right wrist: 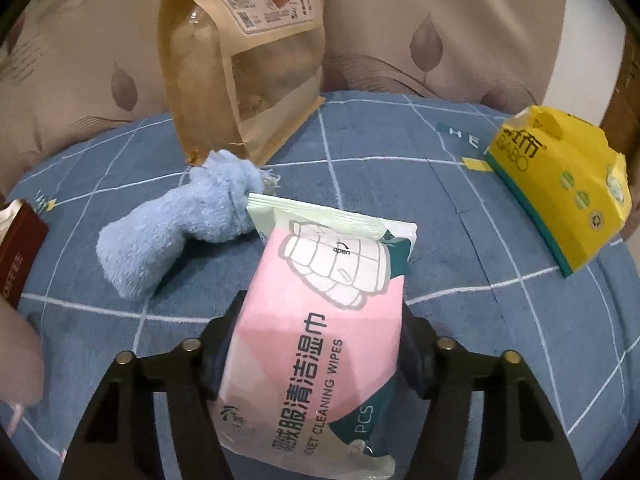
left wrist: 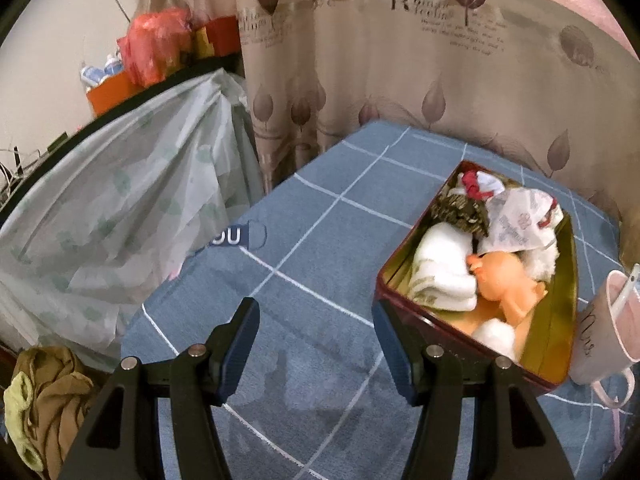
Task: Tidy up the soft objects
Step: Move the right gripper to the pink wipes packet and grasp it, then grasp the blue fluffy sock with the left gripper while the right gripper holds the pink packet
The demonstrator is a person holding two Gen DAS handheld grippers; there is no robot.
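Observation:
My right gripper (right wrist: 322,314) is shut on a pink and white pack of cleaning wipes (right wrist: 336,264), with a finger pressed on each long side, just above the blue checked cloth (right wrist: 460,240). A rolled light-blue towel (right wrist: 176,224) lies on the cloth just left of the pack's far end. My left gripper (left wrist: 316,312) is open and holds nothing, low over the cloth, left of a red tin box (left wrist: 558,320). The tin holds a folded white towel (left wrist: 444,264), an orange doll (left wrist: 508,280), a cotton ball (left wrist: 494,334) and a crumpled white bag (left wrist: 520,220).
A tall kraft paper pouch (right wrist: 248,60) stands behind the blue towel. A yellow tissue pack (right wrist: 560,184) lies at the right. A pink mug (left wrist: 604,328) stands right of the tin. Leaf-print curtains (left wrist: 360,80) hang behind; a plastic-covered heap (left wrist: 120,208) lies left of the table.

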